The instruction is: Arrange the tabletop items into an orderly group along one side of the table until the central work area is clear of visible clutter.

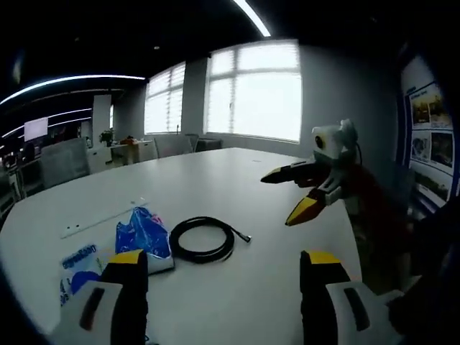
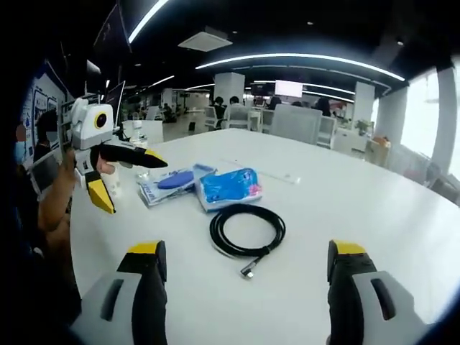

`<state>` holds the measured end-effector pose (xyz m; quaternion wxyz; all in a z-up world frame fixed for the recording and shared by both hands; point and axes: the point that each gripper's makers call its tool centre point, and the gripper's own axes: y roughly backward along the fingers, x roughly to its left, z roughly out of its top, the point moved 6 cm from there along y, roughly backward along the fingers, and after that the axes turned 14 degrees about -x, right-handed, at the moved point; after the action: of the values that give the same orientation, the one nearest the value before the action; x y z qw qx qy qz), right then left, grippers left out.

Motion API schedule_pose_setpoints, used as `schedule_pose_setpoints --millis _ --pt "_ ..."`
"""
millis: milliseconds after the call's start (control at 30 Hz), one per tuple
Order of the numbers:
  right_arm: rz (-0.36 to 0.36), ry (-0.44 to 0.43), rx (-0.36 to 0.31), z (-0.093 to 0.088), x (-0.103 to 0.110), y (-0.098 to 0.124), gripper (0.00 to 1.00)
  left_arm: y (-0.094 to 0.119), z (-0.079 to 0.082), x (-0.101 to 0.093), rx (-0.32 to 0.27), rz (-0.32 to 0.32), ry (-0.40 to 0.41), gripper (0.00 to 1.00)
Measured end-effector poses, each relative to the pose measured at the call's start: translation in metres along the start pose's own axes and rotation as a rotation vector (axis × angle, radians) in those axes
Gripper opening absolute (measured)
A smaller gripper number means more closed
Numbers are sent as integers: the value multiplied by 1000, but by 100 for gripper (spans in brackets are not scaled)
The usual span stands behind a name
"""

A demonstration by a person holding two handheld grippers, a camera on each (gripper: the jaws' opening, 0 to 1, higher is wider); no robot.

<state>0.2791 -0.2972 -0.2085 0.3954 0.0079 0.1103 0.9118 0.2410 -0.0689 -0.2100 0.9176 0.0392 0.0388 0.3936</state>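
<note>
Bench (image 2: 374,208): plain white surface. Coiled cable (image 2: 246,230), centre of the right gripper view: black, with a metallic silver plug at 6 o'clock of the coil. Blue packet (image 2: 228,187), at 11 o'clock of the cable: bright blue with small pink and white print. White packet (image 2: 167,185): white with a dark blue oval marking. Left tool (image 2: 118,176) and right tool (image 1: 296,194): white body, black jaws, yellow tips.

Table (image 2: 374,208) smooth matt white; cable (image 2: 246,230) black rubbery; blue packet (image 2: 228,187) glossy plastic.
</note>
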Motion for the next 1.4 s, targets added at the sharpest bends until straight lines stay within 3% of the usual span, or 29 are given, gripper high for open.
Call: schedule_pose_setpoints --millis 367,567,900,1033,1400 --pt "-4 14 40 -9 -2 -21 82 -46 -21 18 36 37 27 83" --pt "4 21 34 -12 -1 -27 81 -55 -25 17 21 36 32 80" --pt "1 22 65 -26 4 -36 79 -66 -30 13 49 29 8 78" --pt "3 32 76 -26 1 -43 75 -73 -29 15 73 26 -45 74" --pt "-9 39 109 -34 -11 -66 65 -85 -42 -6 128 -37 -63 65"
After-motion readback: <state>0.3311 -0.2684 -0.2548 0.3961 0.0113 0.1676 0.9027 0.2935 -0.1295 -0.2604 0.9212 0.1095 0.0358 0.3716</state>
